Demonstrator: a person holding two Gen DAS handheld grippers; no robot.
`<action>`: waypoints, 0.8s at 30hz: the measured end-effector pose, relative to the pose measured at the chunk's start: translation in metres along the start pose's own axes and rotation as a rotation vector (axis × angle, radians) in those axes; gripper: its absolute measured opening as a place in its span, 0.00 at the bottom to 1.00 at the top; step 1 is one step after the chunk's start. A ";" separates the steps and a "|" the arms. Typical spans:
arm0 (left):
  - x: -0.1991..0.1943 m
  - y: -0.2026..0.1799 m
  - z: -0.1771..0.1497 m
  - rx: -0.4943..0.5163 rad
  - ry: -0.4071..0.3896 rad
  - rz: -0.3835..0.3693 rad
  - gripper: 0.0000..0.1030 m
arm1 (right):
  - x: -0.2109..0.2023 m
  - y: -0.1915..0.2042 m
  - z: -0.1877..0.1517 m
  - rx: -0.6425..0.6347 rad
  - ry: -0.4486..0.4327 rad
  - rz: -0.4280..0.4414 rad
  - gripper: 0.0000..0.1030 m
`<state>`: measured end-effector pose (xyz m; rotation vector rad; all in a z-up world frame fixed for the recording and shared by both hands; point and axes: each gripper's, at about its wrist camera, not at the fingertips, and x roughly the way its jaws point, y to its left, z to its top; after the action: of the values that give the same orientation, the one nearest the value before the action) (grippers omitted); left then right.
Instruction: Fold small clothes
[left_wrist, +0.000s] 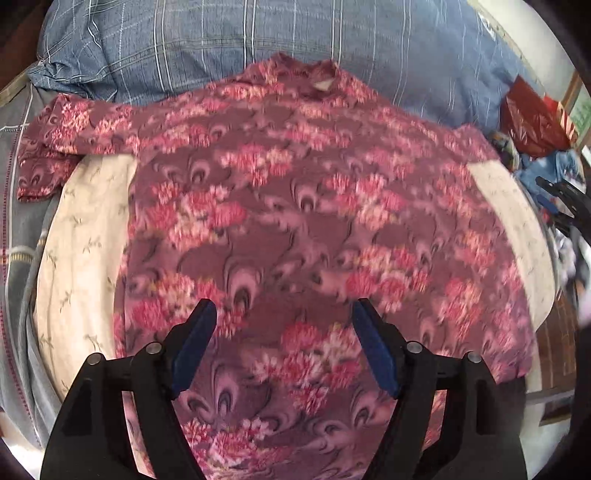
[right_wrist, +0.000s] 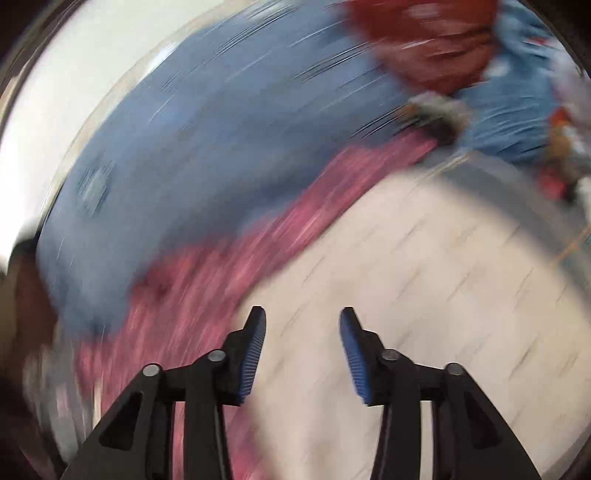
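A maroon shirt with pink flowers (left_wrist: 295, 206) lies spread flat, collar (left_wrist: 321, 79) at the far side and one short sleeve (left_wrist: 55, 147) out to the left. My left gripper (left_wrist: 284, 310) is open and empty above the shirt's lower part. My right gripper (right_wrist: 303, 317) is open and empty over the cream cloth (right_wrist: 424, 295), right of the shirt's edge (right_wrist: 229, 266). The right wrist view is heavily blurred. The right gripper also shows at the right edge of the left wrist view (left_wrist: 565, 203).
The shirt rests on a cream cloth (left_wrist: 81, 258) over a bed. A blue checked pillow (left_wrist: 221, 48) lies beyond the collar. A grey striped blanket (left_wrist: 18, 221) is at the left. A red bag (left_wrist: 532, 118) and a heap of blue clothes (left_wrist: 546, 166) sit at the right.
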<state>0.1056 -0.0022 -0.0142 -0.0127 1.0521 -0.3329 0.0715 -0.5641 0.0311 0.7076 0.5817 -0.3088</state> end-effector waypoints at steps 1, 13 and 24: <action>0.001 0.001 0.003 -0.010 -0.001 -0.008 0.74 | 0.010 -0.016 0.022 0.051 -0.018 -0.026 0.47; 0.052 -0.003 0.063 -0.105 0.043 -0.107 0.74 | 0.172 -0.072 0.107 0.364 0.034 -0.002 0.51; 0.075 0.042 0.133 -0.176 -0.045 -0.167 0.74 | 0.143 -0.051 0.113 0.328 -0.097 -0.018 0.04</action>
<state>0.2640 -0.0031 -0.0179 -0.2659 1.0358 -0.3878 0.2076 -0.6888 -0.0112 0.9977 0.4494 -0.4588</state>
